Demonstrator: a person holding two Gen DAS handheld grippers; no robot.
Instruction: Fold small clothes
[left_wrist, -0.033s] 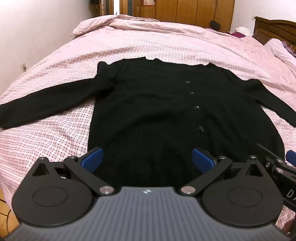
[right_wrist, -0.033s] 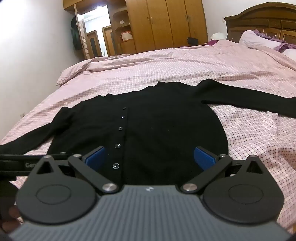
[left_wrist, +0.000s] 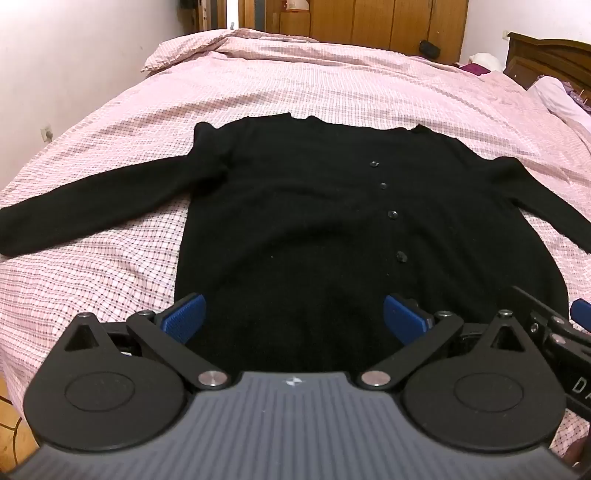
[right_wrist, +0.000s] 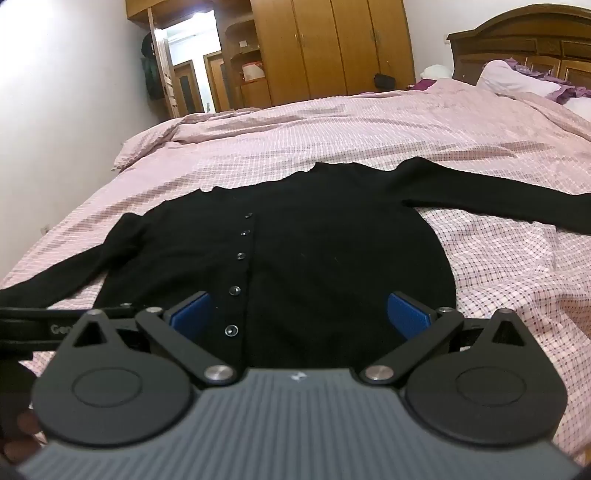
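A black buttoned cardigan (left_wrist: 314, 221) lies flat and face up on the pink checked bed (left_wrist: 92, 277), both sleeves spread out to the sides. It also shows in the right wrist view (right_wrist: 314, 251). My left gripper (left_wrist: 294, 317) is open and empty, just above the cardigan's hem on its left half. My right gripper (right_wrist: 301, 315) is open and empty, above the hem on the right half, next to the button row (right_wrist: 242, 254). The right gripper's edge (left_wrist: 554, 332) shows at the right of the left wrist view.
Pillows (right_wrist: 517, 79) and a dark wooden headboard (right_wrist: 524, 48) stand at the right. Wooden wardrobes (right_wrist: 332, 48) and an open doorway (right_wrist: 192, 62) are beyond the bed. A white wall (left_wrist: 55, 55) runs along the left. The bedcover is bunched at the far corner (left_wrist: 229, 44).
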